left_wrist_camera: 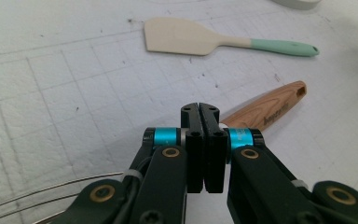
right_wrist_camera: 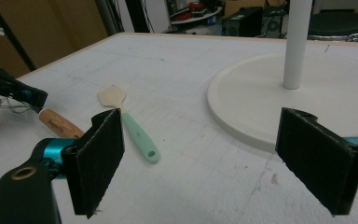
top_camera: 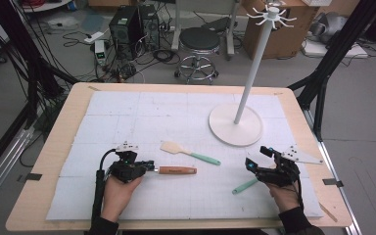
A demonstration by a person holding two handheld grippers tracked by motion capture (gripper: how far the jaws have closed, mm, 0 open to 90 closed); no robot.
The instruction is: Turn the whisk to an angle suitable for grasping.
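My left gripper (top_camera: 148, 167) (left_wrist_camera: 199, 111) is shut, its two jaws pressed flat together just over the mat. A utensil with a wooden handle (top_camera: 177, 170) (left_wrist_camera: 270, 106) (right_wrist_camera: 59, 123) lies under and beyond its tips, and thin wire loops (left_wrist_camera: 51, 193) trail back beneath the gripper. I see nothing between the pads. A cream spatula with a mint handle (top_camera: 190, 153) (left_wrist_camera: 200, 38) (right_wrist_camera: 130, 123) lies farther up the mat. My right gripper (top_camera: 257, 157) (right_wrist_camera: 205, 163) stands open and empty, facing the white stand's base (top_camera: 235, 128) (right_wrist_camera: 256, 93). A second mint handle (top_camera: 245, 186) pokes out beside the right hand.
The white stand's pole (top_camera: 254, 63) (right_wrist_camera: 297, 42) rises to a ring of hooks (top_camera: 272, 14) at the back right. A white gridded mat (top_camera: 142, 112) covers the wooden table (top_camera: 63, 127). Behind the table are a stool (top_camera: 199, 46), computer cases and cables on the floor.
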